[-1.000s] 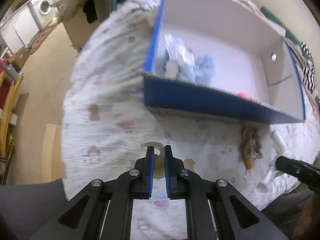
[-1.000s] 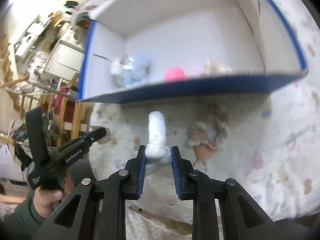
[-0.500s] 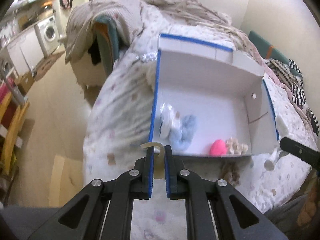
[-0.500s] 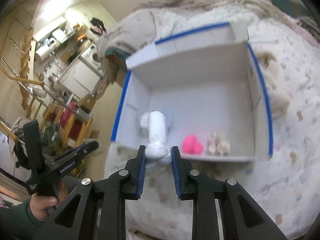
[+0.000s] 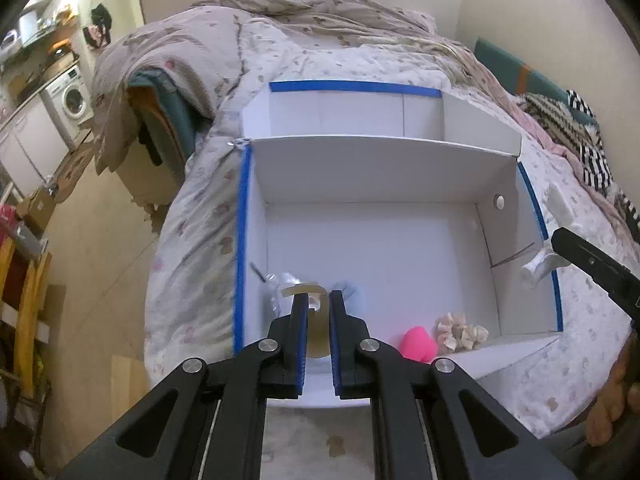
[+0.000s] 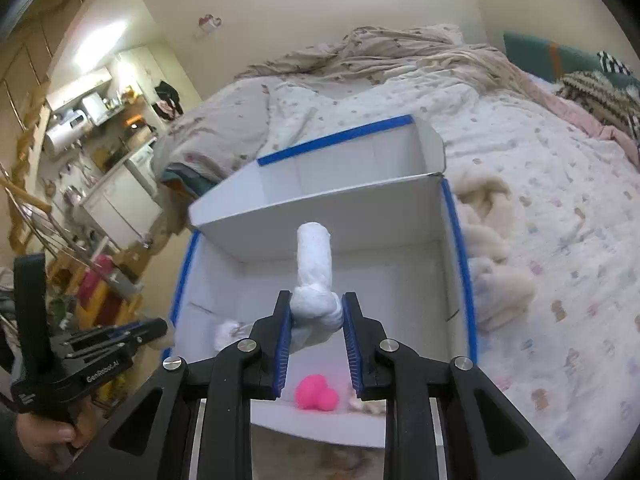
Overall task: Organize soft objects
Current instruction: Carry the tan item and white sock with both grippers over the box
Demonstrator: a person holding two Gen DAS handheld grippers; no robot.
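Note:
A white box with blue edges lies open on the bed. Inside are a pink soft ball, a beige scrunchie, a light blue soft item and a wrapped packet. My left gripper is shut on a thin beige band above the box's near left part. My right gripper is shut on a white rolled sock held above the box; it also shows in the left wrist view.
The box sits on a patterned quilt. A cream fluffy item lies right of the box. Rumpled bedding lies behind. Floor, a washing machine and furniture are at the left.
Both grippers rose from the quilt in front of the box and moved over the open box, each carrying its item. The box interior now lies below both.

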